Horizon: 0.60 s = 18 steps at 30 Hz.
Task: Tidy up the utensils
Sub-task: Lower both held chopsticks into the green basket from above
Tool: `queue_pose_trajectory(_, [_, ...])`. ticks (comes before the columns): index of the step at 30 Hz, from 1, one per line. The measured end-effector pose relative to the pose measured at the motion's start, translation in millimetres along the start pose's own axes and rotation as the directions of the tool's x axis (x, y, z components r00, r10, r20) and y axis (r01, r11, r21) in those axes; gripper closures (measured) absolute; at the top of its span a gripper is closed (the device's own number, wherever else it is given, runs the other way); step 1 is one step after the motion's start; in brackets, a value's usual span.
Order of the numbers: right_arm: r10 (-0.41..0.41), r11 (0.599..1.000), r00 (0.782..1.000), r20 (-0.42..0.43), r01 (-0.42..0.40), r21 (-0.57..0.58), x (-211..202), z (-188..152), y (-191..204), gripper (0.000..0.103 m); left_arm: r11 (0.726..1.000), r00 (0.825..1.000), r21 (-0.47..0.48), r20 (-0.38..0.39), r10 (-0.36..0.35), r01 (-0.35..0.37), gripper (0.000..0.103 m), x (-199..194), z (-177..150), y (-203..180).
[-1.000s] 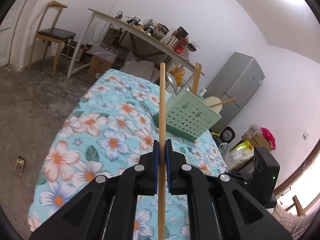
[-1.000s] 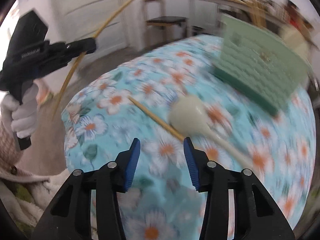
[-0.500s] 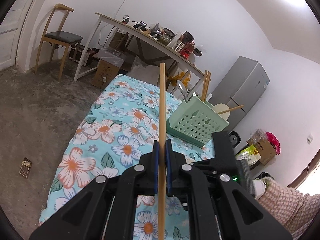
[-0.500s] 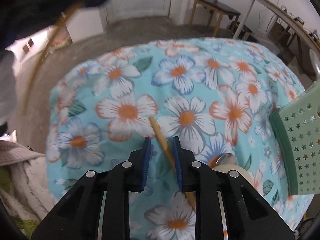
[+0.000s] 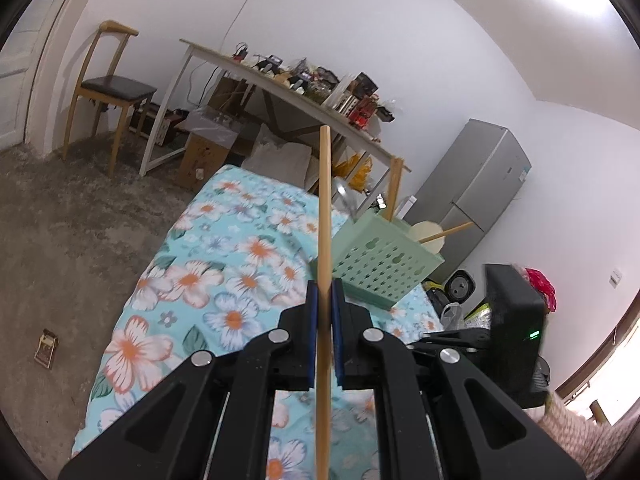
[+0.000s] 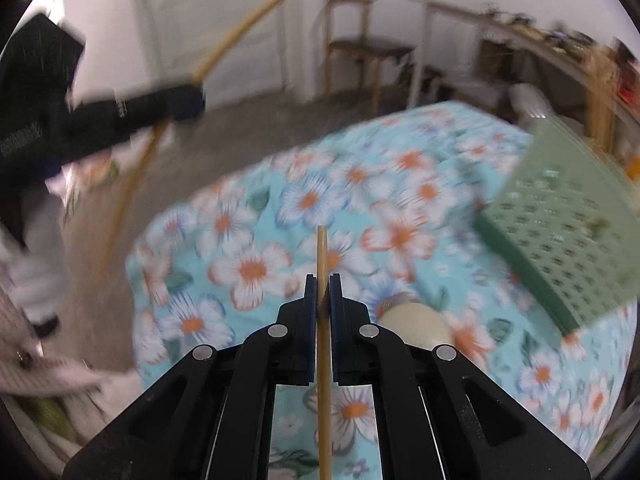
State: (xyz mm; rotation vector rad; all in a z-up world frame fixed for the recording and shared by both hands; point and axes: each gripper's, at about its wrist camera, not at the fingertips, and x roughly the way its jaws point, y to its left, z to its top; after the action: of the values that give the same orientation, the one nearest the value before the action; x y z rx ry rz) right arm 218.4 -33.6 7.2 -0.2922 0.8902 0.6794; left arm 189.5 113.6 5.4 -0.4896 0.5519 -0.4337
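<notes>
My left gripper (image 5: 324, 296) is shut on a long wooden chopstick (image 5: 325, 200) held upright above the floral table. It also shows in the right wrist view (image 6: 176, 100) at the upper left. My right gripper (image 6: 322, 294) is shut on a second wooden chopstick (image 6: 321, 252), lifted off the cloth. A cream spoon (image 6: 412, 326) lies on the cloth just right of my right gripper. The green perforated basket (image 5: 380, 264) stands further back on the table and holds several utensils; it shows in the right wrist view (image 6: 568, 232) at the right.
The table carries a blue floral cloth (image 5: 224, 248). A wooden chair (image 5: 108, 84), a cluttered long desk (image 5: 304, 84) and a grey fridge (image 5: 472, 188) stand beyond it. My right gripper's body (image 5: 508, 320) sits at the lower right of the left wrist view.
My right gripper has shut on the chopstick that lay on the cloth and lifted it. My left gripper keeps holding its chopstick and has shifted a little.
</notes>
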Motion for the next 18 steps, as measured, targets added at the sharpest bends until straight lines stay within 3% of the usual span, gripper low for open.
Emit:
queue_pose_trajectory(3, [-0.039,0.994,0.993,0.107,0.028,0.109,-34,-3,-10,0.099,1.0,1.0,0.022,0.01,-0.008,0.008,0.097,1,7,-15])
queue_pose_trajectory(8, [-0.09,0.96,0.962,0.257,0.015,0.278,-82,-13,-30,0.099,0.999,0.999,0.047,0.032,-0.004,0.003,0.097,1,17,-42])
queue_pose_trajectory(18, [-0.125,0.931,0.92,0.371,-0.02,0.364,-127,-18,-49,0.099,0.998,0.992,0.067,0.123,0.003,-0.011,0.097,-3,38,-86])
